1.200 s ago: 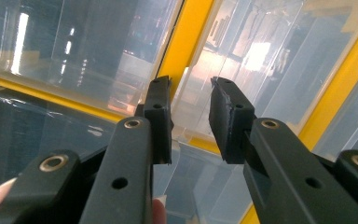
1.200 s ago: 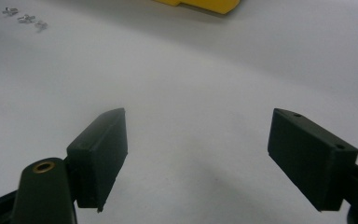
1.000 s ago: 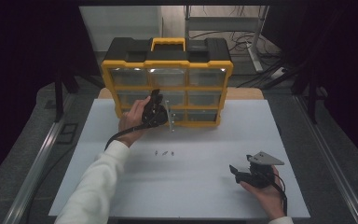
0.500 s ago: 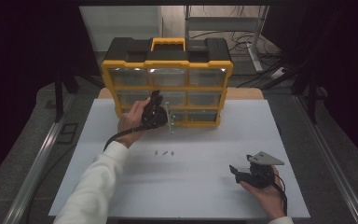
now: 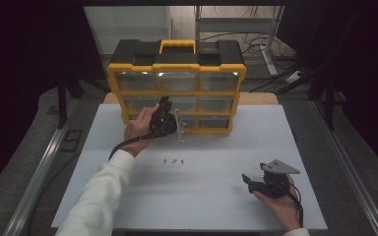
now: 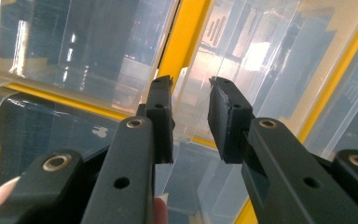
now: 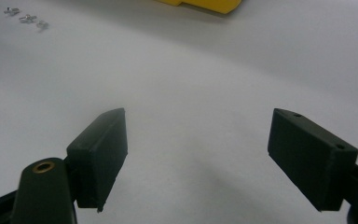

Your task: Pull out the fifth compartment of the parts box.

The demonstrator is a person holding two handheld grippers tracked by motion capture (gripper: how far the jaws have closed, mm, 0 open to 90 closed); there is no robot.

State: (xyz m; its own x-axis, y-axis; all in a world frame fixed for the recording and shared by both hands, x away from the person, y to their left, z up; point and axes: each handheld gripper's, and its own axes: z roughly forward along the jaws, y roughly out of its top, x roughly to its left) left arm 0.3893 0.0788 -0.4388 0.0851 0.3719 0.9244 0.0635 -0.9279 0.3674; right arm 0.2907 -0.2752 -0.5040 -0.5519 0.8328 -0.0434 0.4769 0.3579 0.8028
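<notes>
workshop/lab | parts organizer | white table | floor cables

We saw the upright yellow-and-black plastic organiser case walling off the white tabletop at twelve o'clock. A clear plastic drawer stuck out from its lower row, narrowing the way past its front. Three small metal pieces lay near the middle. Toward six, three and nine o'clock the white surface lay bare.
</notes>
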